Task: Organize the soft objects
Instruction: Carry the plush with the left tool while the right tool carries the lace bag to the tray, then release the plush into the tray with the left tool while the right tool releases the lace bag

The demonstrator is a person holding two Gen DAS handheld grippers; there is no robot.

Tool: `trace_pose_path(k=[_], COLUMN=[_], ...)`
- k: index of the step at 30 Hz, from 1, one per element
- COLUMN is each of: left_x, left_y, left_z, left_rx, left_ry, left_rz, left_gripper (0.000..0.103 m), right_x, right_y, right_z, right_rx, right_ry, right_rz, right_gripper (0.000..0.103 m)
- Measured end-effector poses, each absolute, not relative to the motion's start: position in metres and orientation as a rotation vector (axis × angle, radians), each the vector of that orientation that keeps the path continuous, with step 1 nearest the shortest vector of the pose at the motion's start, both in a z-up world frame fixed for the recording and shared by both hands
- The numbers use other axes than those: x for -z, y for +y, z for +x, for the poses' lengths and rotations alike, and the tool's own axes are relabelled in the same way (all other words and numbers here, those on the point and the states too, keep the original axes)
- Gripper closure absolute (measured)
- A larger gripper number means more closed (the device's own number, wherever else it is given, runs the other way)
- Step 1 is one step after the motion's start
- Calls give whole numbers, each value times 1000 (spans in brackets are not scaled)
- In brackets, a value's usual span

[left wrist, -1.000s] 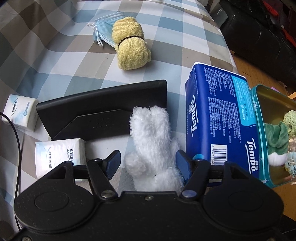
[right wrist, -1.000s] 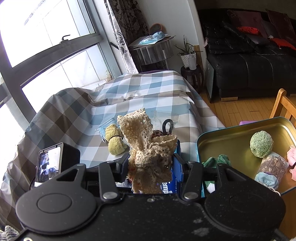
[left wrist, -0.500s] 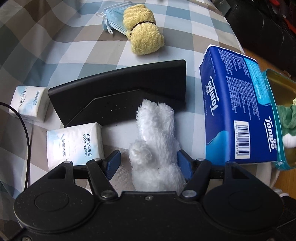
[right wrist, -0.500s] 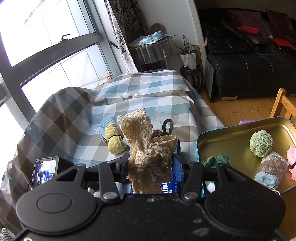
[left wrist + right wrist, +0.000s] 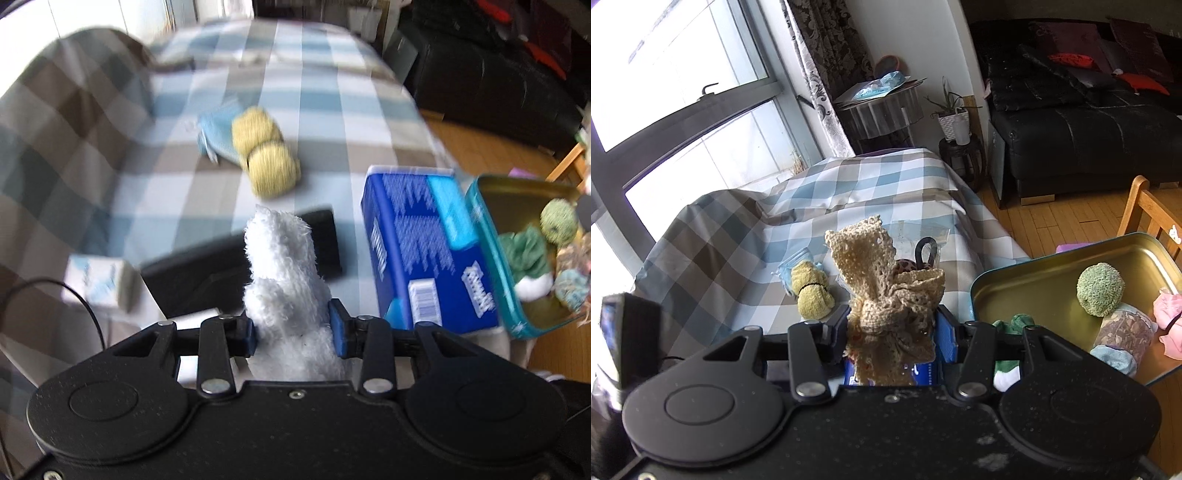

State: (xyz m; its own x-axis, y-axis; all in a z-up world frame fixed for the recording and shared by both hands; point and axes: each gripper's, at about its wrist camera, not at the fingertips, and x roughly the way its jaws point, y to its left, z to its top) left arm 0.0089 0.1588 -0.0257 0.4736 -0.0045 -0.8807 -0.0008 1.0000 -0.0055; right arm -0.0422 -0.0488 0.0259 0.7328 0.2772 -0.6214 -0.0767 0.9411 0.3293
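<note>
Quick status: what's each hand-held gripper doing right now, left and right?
Left hand-held gripper: jaws have just closed, shut on the white plush.
Right hand-held gripper: shut on the beige crochet piece.

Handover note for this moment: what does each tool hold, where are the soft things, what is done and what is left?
Left tool: jaws just closed on the white plush toy.
Right tool: shut on the beige crochet piece.
Tin beside the tissue pack: green ball, green cloth and other small soft items already inside.
Left: both held items into the tin, probably; yellow towel roll and blue mask lie on the checked cloth.
</note>
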Motion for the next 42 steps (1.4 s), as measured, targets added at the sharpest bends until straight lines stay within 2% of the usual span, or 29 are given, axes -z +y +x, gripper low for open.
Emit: trace_pose_path(k=[5,11,23,38,40,42], left_x=[-15,-37,-19,2,4,5], left_y=[145,102,8,-45,-46,-45], left_z=[24,41,66,96,97,97], left_rx=[74,200,387,414,407,394], left_ry=[975,924,970,999,996,990], left_rz=[-14,-18,12,91,96,90], left_gripper=[65,65,65,64,61,48], right_x=[-31,-40,-29,-13,-12,-12], right_y=[-68,-121,-220,-210,-209,-207], right_z=[-37,-29,-29,-26,-26,-25], right_rx=[-119,35,408,368,362,359], right_ry=[701,687,705,802,810,818], right_rz=[323,427,605,609,613,612], right_gripper=[55,55,55,55,55,55])
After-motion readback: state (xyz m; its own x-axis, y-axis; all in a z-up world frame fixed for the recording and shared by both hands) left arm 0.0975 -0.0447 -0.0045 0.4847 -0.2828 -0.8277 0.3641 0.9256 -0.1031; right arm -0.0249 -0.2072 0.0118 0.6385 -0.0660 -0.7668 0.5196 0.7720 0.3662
